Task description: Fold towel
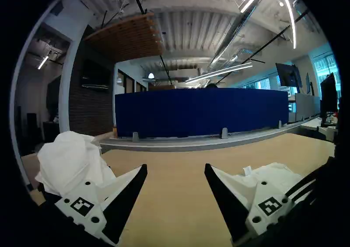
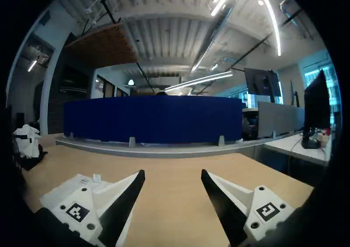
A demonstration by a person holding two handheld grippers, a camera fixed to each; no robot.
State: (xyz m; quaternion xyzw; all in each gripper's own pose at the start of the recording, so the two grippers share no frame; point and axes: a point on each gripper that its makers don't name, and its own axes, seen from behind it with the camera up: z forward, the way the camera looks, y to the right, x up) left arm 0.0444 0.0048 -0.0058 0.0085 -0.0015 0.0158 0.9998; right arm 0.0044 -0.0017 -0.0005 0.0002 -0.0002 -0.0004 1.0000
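A crumpled white towel (image 1: 70, 159) is heaped on the wooden table (image 1: 175, 194) behind the left finger in the left gripper view. A second, flatter white towel (image 1: 273, 172) with a small tag lies behind the right finger. My left gripper (image 1: 175, 166) is open over bare table between the two, holding nothing. In the right gripper view, the flat towel (image 2: 85, 181) with its tag lies behind the left finger. The crumpled towel (image 2: 28, 144) sits far off at the left edge. My right gripper (image 2: 172, 172) is open above bare wood (image 2: 175, 203).
A long blue partition (image 1: 197, 111) on a grey rail runs along the table's far edge. Monitors (image 2: 316, 105) stand on a neighbouring desk to the right. A brick wall and pillar (image 1: 65, 94) rise at the far left.
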